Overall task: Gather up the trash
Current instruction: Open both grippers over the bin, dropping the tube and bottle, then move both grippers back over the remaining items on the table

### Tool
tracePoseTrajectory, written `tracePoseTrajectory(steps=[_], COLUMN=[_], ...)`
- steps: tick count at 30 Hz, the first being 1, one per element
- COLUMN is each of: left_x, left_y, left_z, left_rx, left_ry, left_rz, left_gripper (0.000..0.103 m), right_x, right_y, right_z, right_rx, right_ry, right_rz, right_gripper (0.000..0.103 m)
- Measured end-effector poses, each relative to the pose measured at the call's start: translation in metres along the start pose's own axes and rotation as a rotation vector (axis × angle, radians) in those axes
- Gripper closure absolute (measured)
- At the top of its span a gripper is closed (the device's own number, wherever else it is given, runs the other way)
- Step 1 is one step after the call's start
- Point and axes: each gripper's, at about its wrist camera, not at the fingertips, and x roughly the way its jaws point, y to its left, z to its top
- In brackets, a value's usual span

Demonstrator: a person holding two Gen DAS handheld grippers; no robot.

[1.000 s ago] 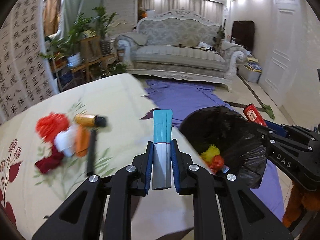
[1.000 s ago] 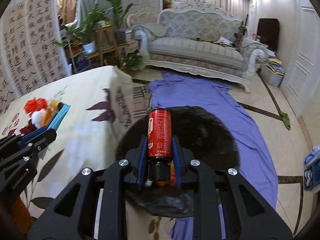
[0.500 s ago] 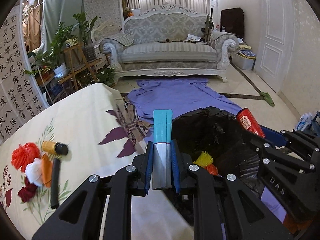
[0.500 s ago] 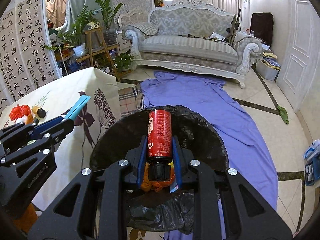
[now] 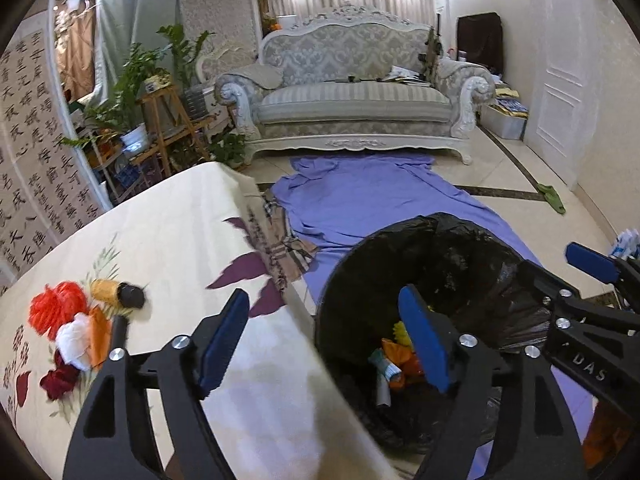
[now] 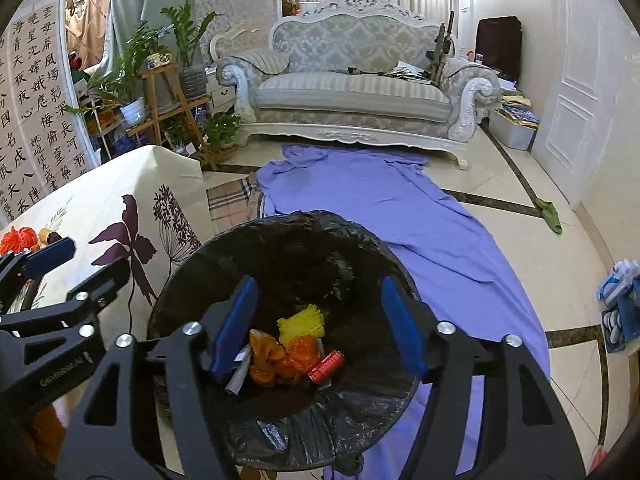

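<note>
Black bin, one red can inside.

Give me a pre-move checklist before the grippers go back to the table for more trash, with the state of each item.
1. Left gripper open and empty: ok.
2. Right gripper open and empty: ok.
3. Red can lies inside the bin: ok.
4. Trash pile on the table in view, unobstructed: ok.
5. Bin liner holding on the rim all round: cannot tell.
</note>
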Motion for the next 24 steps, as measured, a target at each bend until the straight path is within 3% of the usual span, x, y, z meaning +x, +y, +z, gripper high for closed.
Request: tracePoseTrajectory(steps=[3,11,24], left_x=[-0.007,-0.036,-0.069], left_y=[0.011,0.056,0.16], left_z=[-0.003,-0.025,-0.067], left_rx=[-0.026,-0.125,-0.269], left_ry=[-0.006,-0.011,0.003], left_rz=[0.048,0.097,0.343], left_gripper=[0.023,0.021,0.019], right_x=[-0.006,-0.017,-0.019], right_y=[0.004,0.046,0.173], right_z=[0.002,0.001,0.002], right_rx=[0.006,-0.029,-0.191], right_ry=[-0.019,-0.032,0.002], right_rz=[0.001,0.091,0.262], right_gripper=[0.023,0.013,0.012])
